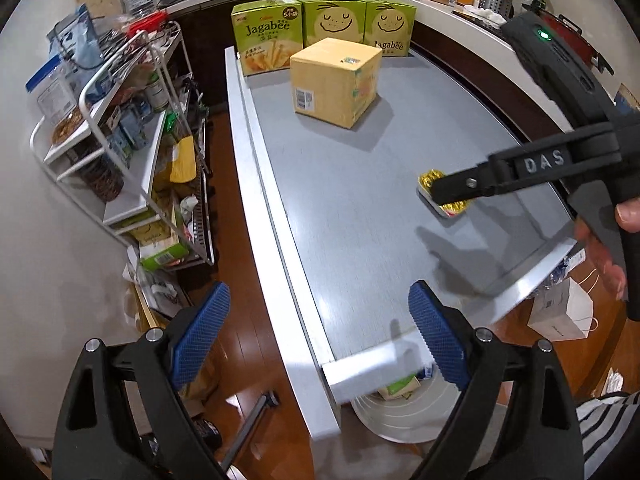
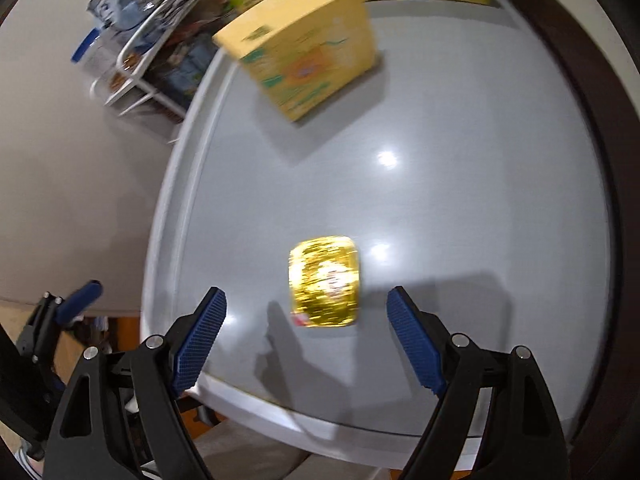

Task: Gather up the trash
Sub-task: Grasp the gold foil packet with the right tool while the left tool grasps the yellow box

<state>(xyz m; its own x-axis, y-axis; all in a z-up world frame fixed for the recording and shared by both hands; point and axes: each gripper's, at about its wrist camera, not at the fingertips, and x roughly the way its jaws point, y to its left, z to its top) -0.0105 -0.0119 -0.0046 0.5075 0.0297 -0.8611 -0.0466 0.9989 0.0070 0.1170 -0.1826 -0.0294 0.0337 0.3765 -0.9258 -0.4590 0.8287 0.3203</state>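
Where left wrist half-hides: gold wrapper (image 2: pixel 324 281) whole.

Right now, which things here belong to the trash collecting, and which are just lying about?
Job: crinkled gold foil wrapper; round white bin below the table edge; open right tool.
Lying about: yellow cardboard box; three green Jagabee snack boxes; white wire rack.

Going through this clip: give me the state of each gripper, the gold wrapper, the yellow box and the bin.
left gripper: open, empty.
right gripper: open, above the wrapper.
gold wrapper: lying on the table, untouched.
yellow box: closed, upright.
white bin: open, trash inside.
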